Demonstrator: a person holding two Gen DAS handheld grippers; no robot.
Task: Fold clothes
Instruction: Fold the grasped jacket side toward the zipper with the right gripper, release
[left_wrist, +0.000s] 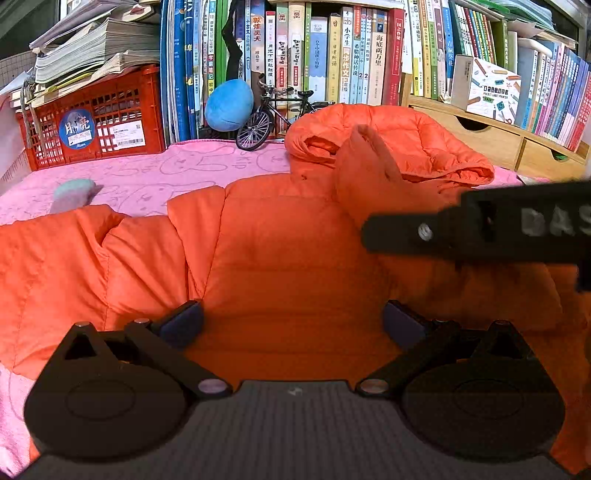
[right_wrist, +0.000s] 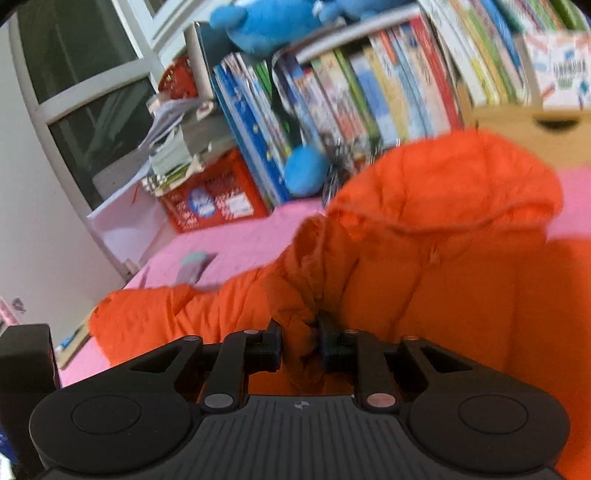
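Orange puffer jacket (left_wrist: 280, 236) lies spread on the pink blanket (left_wrist: 155, 173), hood (left_wrist: 399, 144) toward the bookshelf, one sleeve out to the left.

Right hand-held gripper (right_wrist: 300, 345): jaws nearly closed, pinching a bunched piece of orange fabric, looks like a sleeve or front edge, lifted off the body of the jacket. Left hand-held gripper (left_wrist: 291, 319): jaws wide apart, nothing between them, low over the middle of the jacket; I can't tell if the pads touch the cloth.

My read: I'm carrying a flap across the torso. To do it well I'd keep the pinch tight, as this shell is slick and the padding springs back. I'd carry it low and flat so trapped air doesn't balloon the fold, and use the open left one to pin the body so the whole jacket doesn't drag along the blanket.

View differences:
- Left wrist shows the full layout: the left sleeve, the hood, the raised flap (left_wrist: 365, 173) and the right gripper's arm crossing in from the right. The pinch itself isn't visible there.
- Right wrist shows the pinch close up, but it's motion-blurred and hides the jacket's lower half.
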